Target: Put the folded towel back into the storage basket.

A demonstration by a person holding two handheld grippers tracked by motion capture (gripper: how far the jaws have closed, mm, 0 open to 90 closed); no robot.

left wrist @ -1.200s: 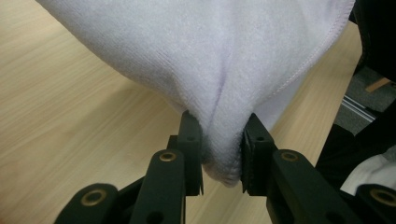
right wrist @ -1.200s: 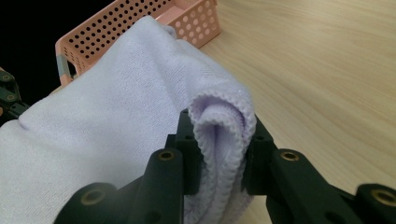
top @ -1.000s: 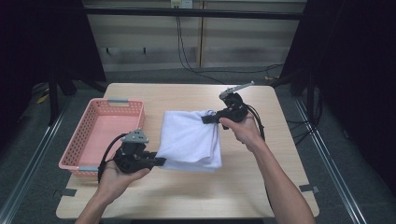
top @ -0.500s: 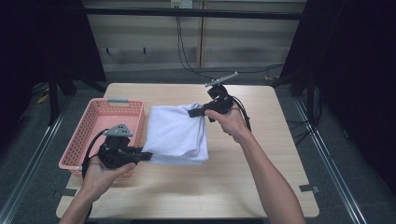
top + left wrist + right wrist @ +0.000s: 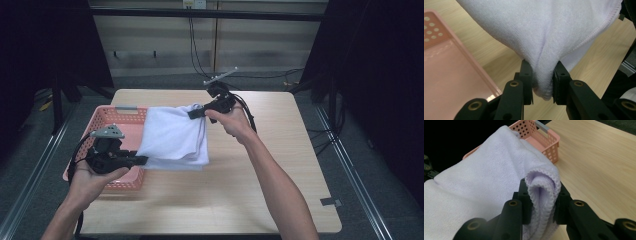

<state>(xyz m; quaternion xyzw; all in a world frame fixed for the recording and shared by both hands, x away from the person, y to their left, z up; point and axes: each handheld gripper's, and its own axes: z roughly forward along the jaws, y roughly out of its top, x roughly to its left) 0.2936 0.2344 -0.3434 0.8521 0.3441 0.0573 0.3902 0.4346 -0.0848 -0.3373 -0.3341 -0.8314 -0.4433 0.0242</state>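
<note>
Beside the pink basket (image 5: 112, 122), both your grippers pinch the folded white towel (image 5: 172, 137); next, lower it inside.

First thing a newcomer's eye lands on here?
The folded white towel, hanging above the wooden table just right of the pink basket, its left part over the basket's right edge. The left gripper pinches its near end and the right gripper its far end, each clamped on a bunched fold. Behind the table everything is dark curtain and floor.
</note>
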